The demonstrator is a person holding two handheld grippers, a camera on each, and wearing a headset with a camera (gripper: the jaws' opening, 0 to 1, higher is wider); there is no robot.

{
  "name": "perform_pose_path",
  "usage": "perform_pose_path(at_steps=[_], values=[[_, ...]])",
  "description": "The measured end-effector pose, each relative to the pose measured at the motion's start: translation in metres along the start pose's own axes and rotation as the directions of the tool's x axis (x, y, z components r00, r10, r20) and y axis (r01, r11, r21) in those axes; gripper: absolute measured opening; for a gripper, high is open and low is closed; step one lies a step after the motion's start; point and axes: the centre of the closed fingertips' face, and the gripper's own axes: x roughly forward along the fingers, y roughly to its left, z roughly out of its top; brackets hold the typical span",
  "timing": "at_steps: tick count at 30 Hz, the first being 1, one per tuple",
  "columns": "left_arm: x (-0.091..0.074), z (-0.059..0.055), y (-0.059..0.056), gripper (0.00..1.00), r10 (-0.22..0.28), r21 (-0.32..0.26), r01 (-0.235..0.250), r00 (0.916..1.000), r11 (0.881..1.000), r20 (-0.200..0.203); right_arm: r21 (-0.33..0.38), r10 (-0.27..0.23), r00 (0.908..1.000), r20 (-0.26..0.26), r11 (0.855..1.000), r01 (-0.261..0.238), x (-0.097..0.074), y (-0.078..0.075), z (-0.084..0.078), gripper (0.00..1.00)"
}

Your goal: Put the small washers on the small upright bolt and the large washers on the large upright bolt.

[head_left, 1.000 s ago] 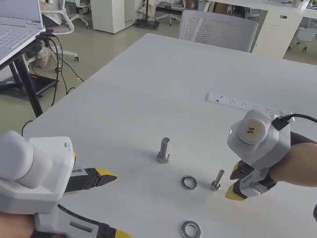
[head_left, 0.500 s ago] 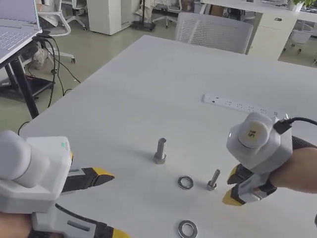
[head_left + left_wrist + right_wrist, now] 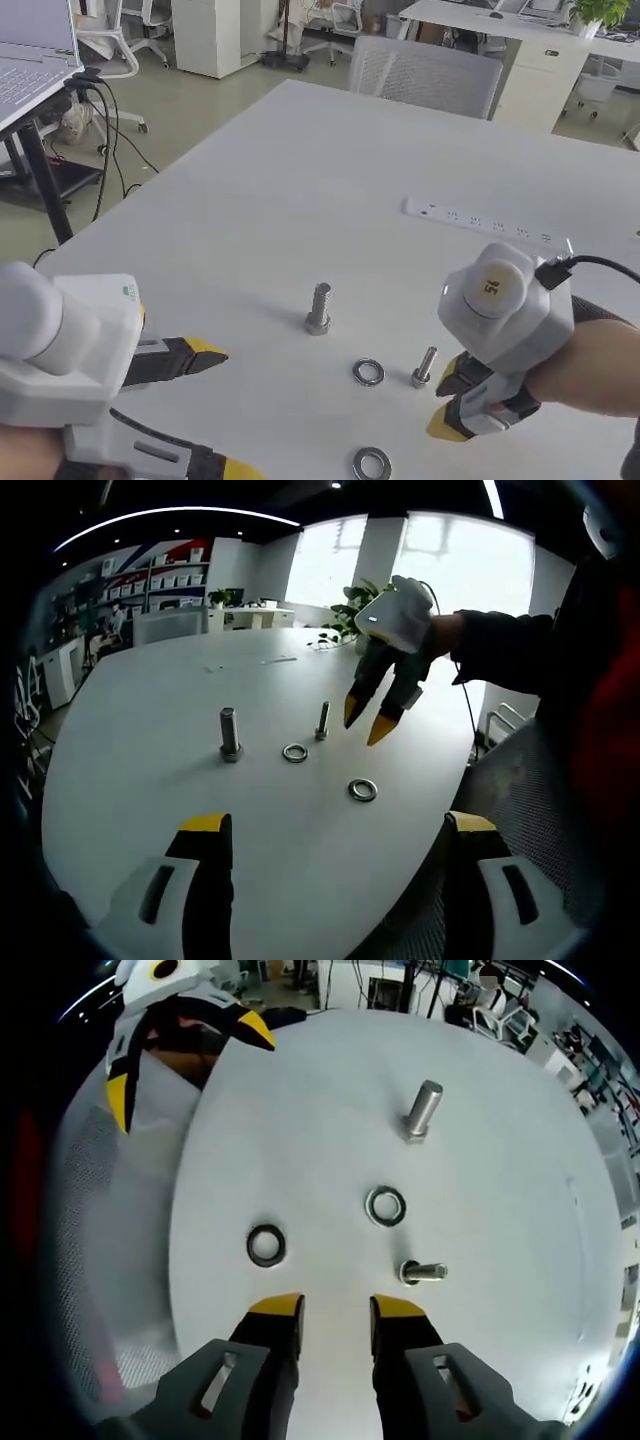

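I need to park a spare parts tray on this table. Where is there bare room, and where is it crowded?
Bare tabletop lies beyond the large bolt, left of the power strip, up to the far edge. Crowded: the small bolt, the middle washer, the near washer and the right gripper cluster together.

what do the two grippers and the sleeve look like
Both have white blocky housings and black jaws ending in yellow tips. The left gripper carries a rounded white cylinder on its side. The right gripper has a round cream cap printed with dark digits, and a black cable leaves its back. The arm holding it wears a dark sleeve.
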Motion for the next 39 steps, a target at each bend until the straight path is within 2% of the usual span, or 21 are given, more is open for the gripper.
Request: perform_pose_path(at_steps=[7,13,24,31,39], values=[[-0.001,0.001,-0.001,0.87,-0.001,0.004,0.001,0.9999,1.000,0.011,-0.022,0.022,0.9996,0.017,1.000,-0.021,0.001,0.012,0.019,0.28],[-0.002,0.002,-0.001,0.87,0.000,0.006,0.000,0.9998,1.000,0.020,-0.053,0.021,0.9996,0.021,0.998,-0.020,-0.001,0.013,0.032,0.28],[-0.003,0.002,-0.002,0.87,0.001,0.009,-0.002,0.9995,1.000,0.032,-0.090,0.001,0.9995,0.032,0.996,0.002,-0.001,0.002,0.057,0.28],[-0.003,0.003,-0.003,0.86,0.000,0.009,-0.001,0.9994,1.000,0.035,-0.111,-0.013,0.9996,0.024,0.994,0.016,0.006,-0.010,0.065,0.28],[-0.003,0.002,-0.003,0.86,-0.003,0.006,0.003,0.9994,1.000,0.035,-0.111,-0.015,0.9999,-0.008,0.994,0.014,0.017,-0.024,0.067,0.28]])
